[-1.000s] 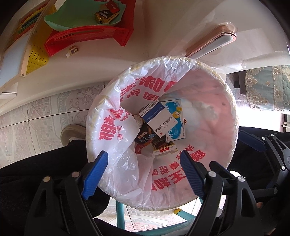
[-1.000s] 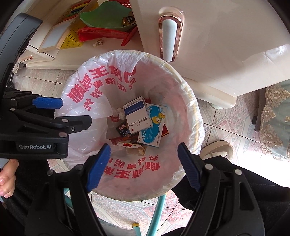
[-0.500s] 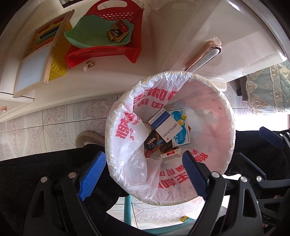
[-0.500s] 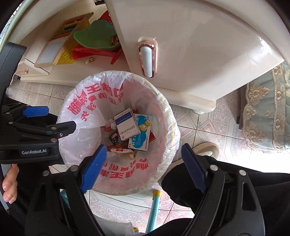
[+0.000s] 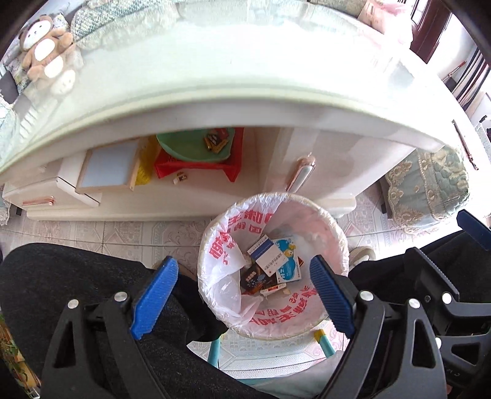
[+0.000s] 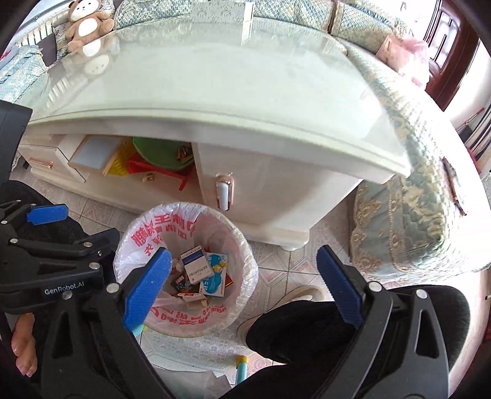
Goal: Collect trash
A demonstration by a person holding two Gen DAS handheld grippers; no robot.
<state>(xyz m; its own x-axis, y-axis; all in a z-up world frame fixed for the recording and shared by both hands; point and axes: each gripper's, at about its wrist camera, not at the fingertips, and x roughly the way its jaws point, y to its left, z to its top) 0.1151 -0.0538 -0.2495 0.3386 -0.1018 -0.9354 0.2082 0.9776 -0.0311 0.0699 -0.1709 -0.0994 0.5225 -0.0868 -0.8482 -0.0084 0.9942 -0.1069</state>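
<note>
A round trash bin (image 5: 337, 233) lined with a white bag printed in red stands on the tiled floor below me; it also shows in the right wrist view (image 6: 245, 245). Several small boxes (image 5: 270, 261) lie in it, a blue-and-white one on top (image 6: 196, 265). My left gripper (image 5: 242, 296) is open and empty, high above the bin. My right gripper (image 6: 242, 288) is open and empty, also high above it. The left gripper shows at the left of the right wrist view (image 6: 46, 214).
A cream coffee table with a glass top (image 6: 214, 76) stands behind the bin. Its lower shelf holds a red basket (image 5: 196, 165) with a green bowl (image 5: 190, 144). A teddy bear (image 6: 86, 24) and sofa (image 6: 414, 214) lie beyond. My legs flank the bin.
Both grippers have risen well away from the bin, which now looks much smaller. The table top has come into view. Both stay open and empty.
</note>
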